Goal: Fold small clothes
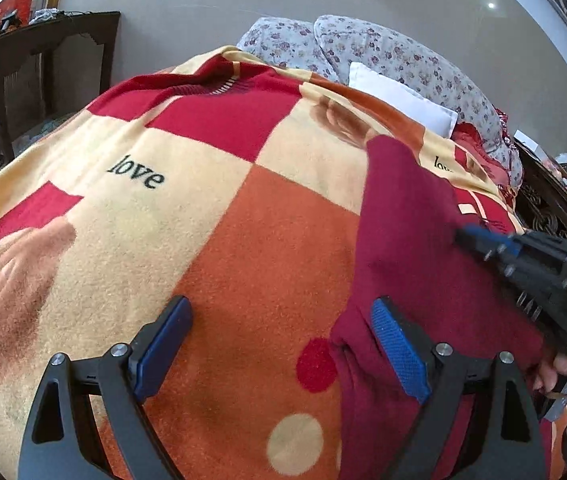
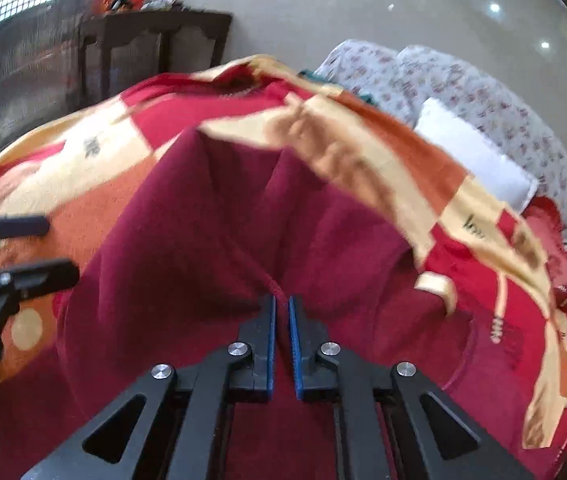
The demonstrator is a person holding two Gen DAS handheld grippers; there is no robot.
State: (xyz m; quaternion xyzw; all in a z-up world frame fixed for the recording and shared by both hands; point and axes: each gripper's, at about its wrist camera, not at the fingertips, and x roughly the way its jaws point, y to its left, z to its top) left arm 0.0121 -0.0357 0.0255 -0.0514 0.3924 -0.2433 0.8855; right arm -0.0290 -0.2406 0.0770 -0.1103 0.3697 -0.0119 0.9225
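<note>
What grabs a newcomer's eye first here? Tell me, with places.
The loud checkered blanket in red, orange and cream, printed "love", covers the whole bed. On it lies a dark maroon garment, its fabric pinched between the right gripper's nearly closed blue pads, while the left gripper hangs wide open at the garment's left edge. Floral pillows sit at the bed's far end.

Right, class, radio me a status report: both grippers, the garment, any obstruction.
Left gripper open, empty, over blanket. Right gripper shut on maroon garment, pinching a fold. Garment unfolded. Nothing blocking.
</note>
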